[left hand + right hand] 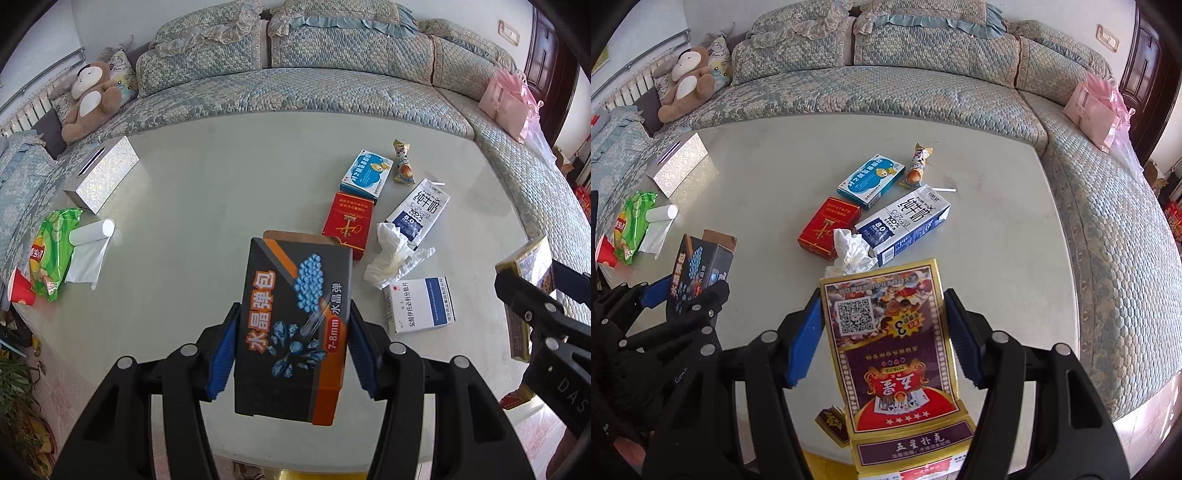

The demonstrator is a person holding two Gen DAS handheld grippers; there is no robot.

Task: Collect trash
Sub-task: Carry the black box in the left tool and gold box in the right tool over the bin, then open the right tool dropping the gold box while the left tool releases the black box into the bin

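Observation:
My left gripper (291, 350) is shut on a dark grey and orange gel-ball box (295, 317), held above the table; it also shows in the right wrist view (701, 269). My right gripper (882, 339) is shut on a gold and purple playing-card box (890, 343), seen at the right edge of the left wrist view (524, 291). On the table lie a red box (827, 227), a blue and white box (870, 179), a milk carton (905, 223), a crumpled tissue (849, 254), a snack wrapper (916, 166) and a white medicine box (419, 306).
A pale table (997, 258) stands before a quilted sofa (923, 88). At its left edge are a silver tissue box (101, 179), a green chip bag (51, 251), a white roll (90, 243) and a red cup (20, 288). A teddy bear (90, 98) and pink bag (509, 99) lie on the sofa.

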